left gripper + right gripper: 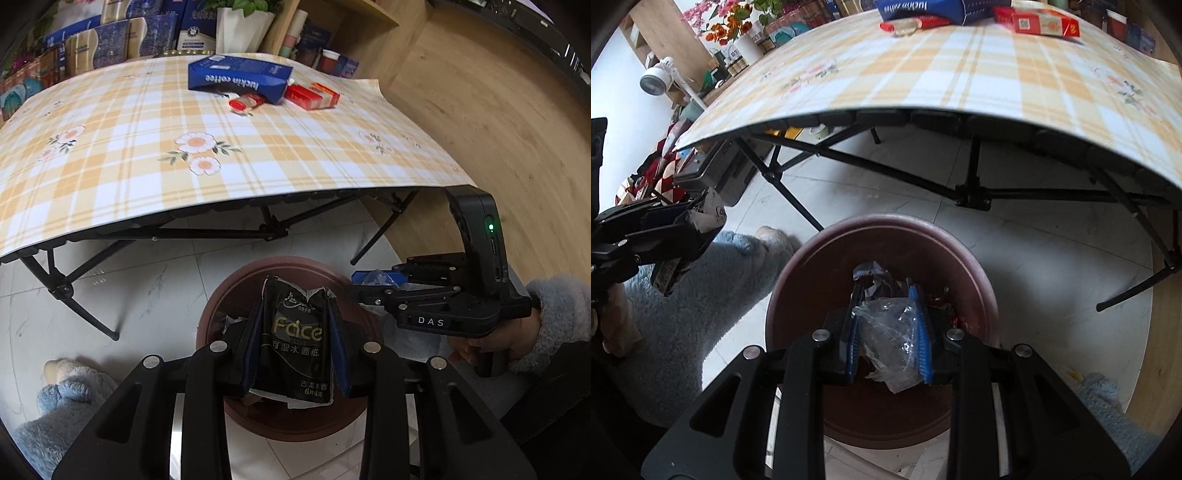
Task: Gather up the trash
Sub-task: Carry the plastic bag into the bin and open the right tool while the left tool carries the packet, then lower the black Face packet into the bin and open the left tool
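The brown bin (218,314) sits on the floor at lower centre of both views, directly beneath both tongs: the left tongs (295,354) clamp an upright black tissue pack (297,343), the right tongs (888,332) crumpled clear plastic (886,332).

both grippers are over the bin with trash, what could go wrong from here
1. The left gripper pinches a black tissue packet above the brown bin. The packet hangs near the bin's near side, so it might land on the floor tiles.
2. The right gripper holds a crumpled clear plastic wrapper; light film may cling to the pads and not drop.
3. The two grippers sit close over the same bin and could bump.
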Available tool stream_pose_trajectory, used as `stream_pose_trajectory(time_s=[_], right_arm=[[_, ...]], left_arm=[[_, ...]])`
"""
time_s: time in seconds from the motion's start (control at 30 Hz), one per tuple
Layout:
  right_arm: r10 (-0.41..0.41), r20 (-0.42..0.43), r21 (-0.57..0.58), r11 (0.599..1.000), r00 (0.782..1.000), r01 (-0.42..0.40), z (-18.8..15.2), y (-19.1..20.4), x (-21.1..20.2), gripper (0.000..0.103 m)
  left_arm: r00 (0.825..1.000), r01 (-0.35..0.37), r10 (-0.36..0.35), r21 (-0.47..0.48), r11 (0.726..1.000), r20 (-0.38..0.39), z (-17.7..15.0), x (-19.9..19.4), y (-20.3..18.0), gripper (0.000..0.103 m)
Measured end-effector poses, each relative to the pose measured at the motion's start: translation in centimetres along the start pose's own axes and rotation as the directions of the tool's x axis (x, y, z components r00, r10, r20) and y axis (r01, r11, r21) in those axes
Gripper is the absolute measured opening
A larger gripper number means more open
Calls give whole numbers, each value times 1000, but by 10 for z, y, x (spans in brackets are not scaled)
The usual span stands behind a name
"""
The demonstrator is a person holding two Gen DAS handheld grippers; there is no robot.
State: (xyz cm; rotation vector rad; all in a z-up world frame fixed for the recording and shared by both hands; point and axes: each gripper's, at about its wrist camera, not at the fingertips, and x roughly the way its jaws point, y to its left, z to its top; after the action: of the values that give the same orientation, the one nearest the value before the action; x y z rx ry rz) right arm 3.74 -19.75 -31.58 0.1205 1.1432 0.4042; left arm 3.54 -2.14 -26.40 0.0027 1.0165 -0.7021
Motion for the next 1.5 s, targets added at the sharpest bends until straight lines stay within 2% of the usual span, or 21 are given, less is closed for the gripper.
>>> stream_pose_trajectory(time_s=[0.3, 0.43, 0.5, 0.53, 0.6, 0.97, 1.13, 1.4, 1.5], right_arm=[[-10, -57, 29, 1000, 998, 12, -3, -7, 14, 29], [-20, -37, 29, 999, 999, 21, -2, -6, 10, 41], [-25, -11, 29, 999, 1000, 25, -1, -7, 5, 55], [-30, 4, 29, 999, 1000, 30, -1, -7, 2, 57], [-40, 35, 36, 999, 999, 38, 0, -9, -4, 67], [-116, 100, 100, 989, 988, 106, 0, -22, -20, 90], [-154, 122, 111, 984, 980, 141, -1, -25, -28, 94], [-179, 129, 99, 981, 975, 167, -2, -20, -34, 95], [-183, 128, 94, 981, 975, 172, -3, -19, -34, 96]], left_arm=[[999, 0, 0, -13, 1000, -45, -3, 11, 3, 33], [999, -1, 0, -23, 1000, -53, -4, 13, 6, 33], [999, -4, 3, -24, 1000, -53, -4, 14, 7, 33], [998, -4, 3, -25, 1000, -56, -4, 15, 7, 33], [998, -9, 8, -24, 1000, -66, -4, 17, 6, 33], [989, -27, 19, -52, 998, -146, -7, 39, 13, 34], [988, -28, 19, -60, 998, -150, -9, 39, 14, 35], [988, -31, 28, -20, 999, -150, -10, 38, 7, 41], [989, -34, 31, -16, 999, -144, -10, 38, 5, 53]])
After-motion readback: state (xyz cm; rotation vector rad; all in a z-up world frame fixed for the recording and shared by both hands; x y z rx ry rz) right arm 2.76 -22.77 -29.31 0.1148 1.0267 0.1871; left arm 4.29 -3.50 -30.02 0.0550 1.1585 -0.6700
